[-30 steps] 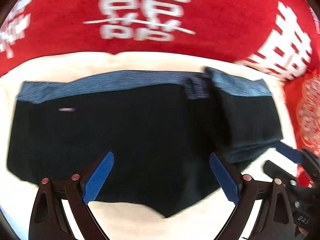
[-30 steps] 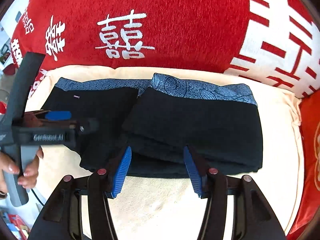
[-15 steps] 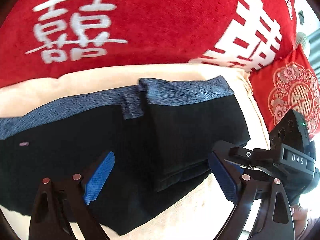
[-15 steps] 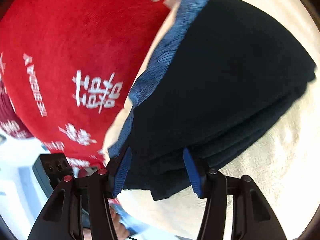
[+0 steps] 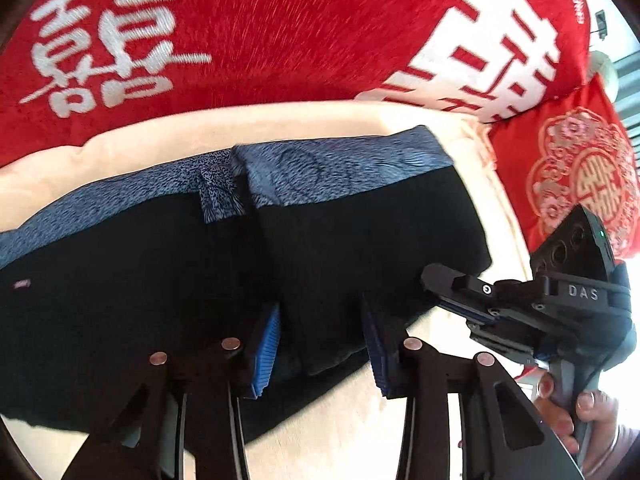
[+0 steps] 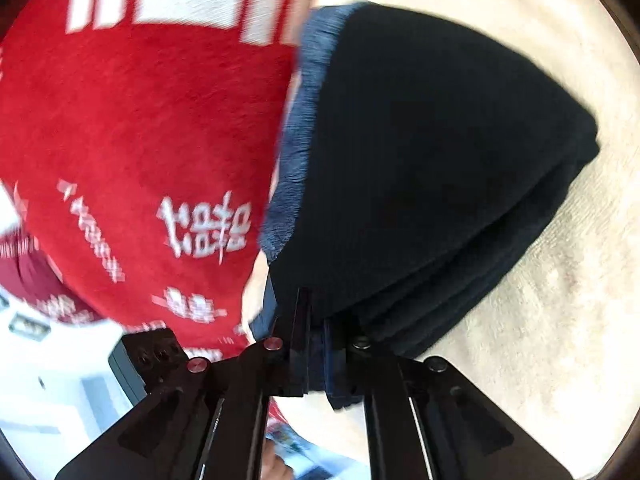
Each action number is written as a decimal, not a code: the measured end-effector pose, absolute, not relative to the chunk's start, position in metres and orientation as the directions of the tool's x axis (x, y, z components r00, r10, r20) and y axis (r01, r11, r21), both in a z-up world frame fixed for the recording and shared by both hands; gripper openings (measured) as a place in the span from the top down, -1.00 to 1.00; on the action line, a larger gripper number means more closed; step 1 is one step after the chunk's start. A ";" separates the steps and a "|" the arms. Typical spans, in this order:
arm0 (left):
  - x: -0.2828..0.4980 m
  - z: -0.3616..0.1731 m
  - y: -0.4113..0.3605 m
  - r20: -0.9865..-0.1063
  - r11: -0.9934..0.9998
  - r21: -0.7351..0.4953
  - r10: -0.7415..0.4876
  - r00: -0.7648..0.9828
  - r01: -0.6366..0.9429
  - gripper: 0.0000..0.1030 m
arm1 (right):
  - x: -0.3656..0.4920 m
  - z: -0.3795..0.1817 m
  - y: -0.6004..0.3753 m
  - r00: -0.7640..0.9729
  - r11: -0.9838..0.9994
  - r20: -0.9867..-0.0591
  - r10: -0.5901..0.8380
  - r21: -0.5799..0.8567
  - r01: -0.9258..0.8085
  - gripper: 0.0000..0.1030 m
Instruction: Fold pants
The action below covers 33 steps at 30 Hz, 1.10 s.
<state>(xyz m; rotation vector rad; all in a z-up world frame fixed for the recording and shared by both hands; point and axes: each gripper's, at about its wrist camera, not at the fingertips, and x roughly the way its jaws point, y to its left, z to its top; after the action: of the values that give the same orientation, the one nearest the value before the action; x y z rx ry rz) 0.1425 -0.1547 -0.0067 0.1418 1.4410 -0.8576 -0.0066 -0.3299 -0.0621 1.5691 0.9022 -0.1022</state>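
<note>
Fingers of the left gripper part-closed around the near edge of the folded stack of the pants, grip not certain. Right gripper pinched shut on that stack's corner. Beyond the fingertips, waistband doubled over, one flat half still unfolded leftward on the cream cushion. Final fold judged pending.

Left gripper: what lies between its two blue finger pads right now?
In the left wrist view, the folded edge of the black pants lies between the pads of the left gripper, over the cream cushion. The jaws have not closed fully.
</note>
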 end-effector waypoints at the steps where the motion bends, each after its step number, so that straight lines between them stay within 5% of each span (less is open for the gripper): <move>1: 0.137 -0.001 -0.151 -0.898 0.701 -0.397 -0.429 -0.094 0.592 0.21 | -0.007 -0.056 -0.329 0.678 0.094 -0.550 0.489 0.805 0.586 0.90; 7: 0.129 -0.021 -0.140 -0.949 0.769 -0.254 -0.316 0.003 0.586 0.20 | 0.005 -0.074 -0.313 0.587 0.154 -0.608 0.535 0.753 0.639 0.90; 12: 0.137 -0.032 -0.126 -0.954 0.823 -0.257 -0.299 0.002 0.506 -0.09 | 0.021 -0.091 -0.305 0.511 0.247 -0.648 0.565 0.724 0.644 0.90; 14: 0.137 -0.026 -0.126 -0.959 0.832 -0.233 -0.281 0.021 0.504 -0.16 | 0.022 -0.082 -0.307 0.494 0.286 -0.646 0.582 0.731 0.619 0.79; 18: 0.138 -0.005 -0.129 -0.959 0.834 -0.200 -0.273 0.070 0.513 -0.16 | 0.034 -0.048 -0.307 0.423 0.401 -0.668 0.612 0.723 0.562 0.25; 23: 0.148 0.009 -0.149 -0.952 0.833 -0.174 -0.278 0.125 0.525 -0.16 | 0.035 0.000 -0.357 0.507 0.543 -0.746 0.432 0.664 0.515 0.25; 26: 0.153 0.001 -0.171 -0.958 0.843 -0.141 -0.249 0.145 0.519 -0.16 | 0.054 0.004 -0.393 0.499 0.586 -0.798 0.338 0.594 0.552 0.42; 33: 0.151 -0.037 -0.189 -0.980 0.887 -0.046 -0.128 0.150 0.459 -0.16 | 0.109 -0.040 -0.403 0.346 0.719 -0.877 0.334 0.475 0.508 0.43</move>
<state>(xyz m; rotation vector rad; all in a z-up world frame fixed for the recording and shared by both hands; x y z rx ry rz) 0.1508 -0.1886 -0.0370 0.2911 1.3602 -0.4306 0.1091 -0.4031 -0.0402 0.8145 1.2515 -0.1304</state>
